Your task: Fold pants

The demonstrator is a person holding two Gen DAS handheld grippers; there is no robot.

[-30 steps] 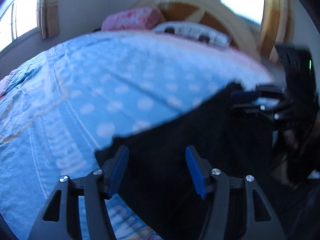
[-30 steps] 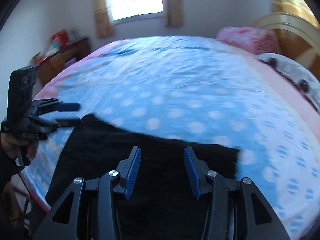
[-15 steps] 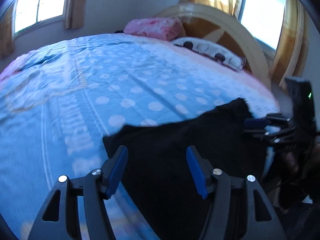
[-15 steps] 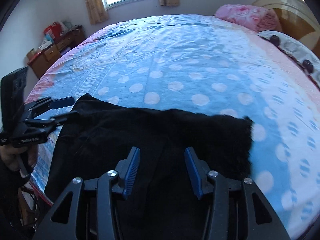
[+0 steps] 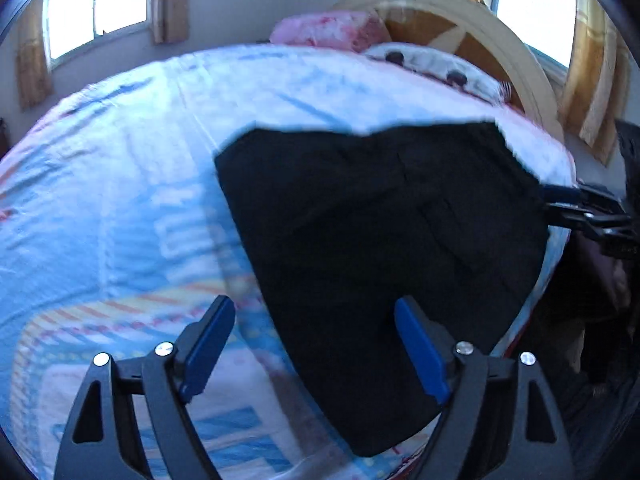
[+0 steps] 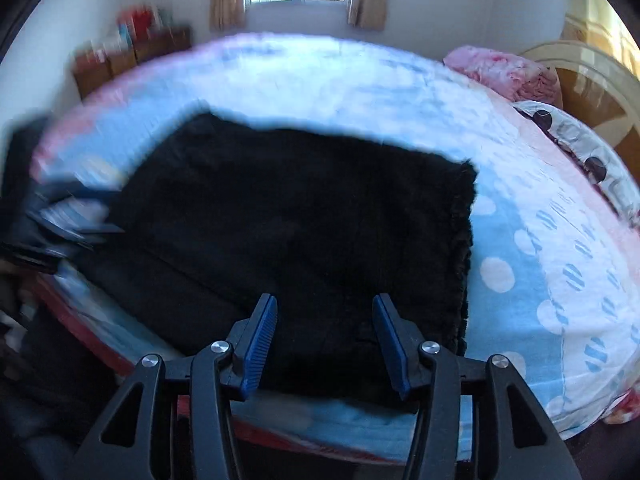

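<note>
Black pants (image 6: 304, 232) spread flat near the front edge of the bed (image 6: 520, 240), on a blue polka-dot bedspread (image 5: 120, 208), apparently doubled into a broad, roughly rectangular slab with 1 fuzzy side edge toward the headboard (image 5: 500, 52) side. Left gripper (image 5: 308, 344) poised above the slab's near left edge, jaws opening and gripping nothing, cloth below the right pad, bedspread below the left. Right gripper (image 6: 324, 340) likewise above the near edge, jaws parted, nothing pinched between the 2 blue pads (image 6: 262, 340). Probably soft, limp and fairly thick fabric, light enough to lift by 2 corners yet prone to sag and slide layer over layer. Best taken at the 2 near corners or along the near hem, pinching every layer together, then carried over toward the far edge. Risk: catching only the top layer, or snagging the bedspread beneath.
</note>
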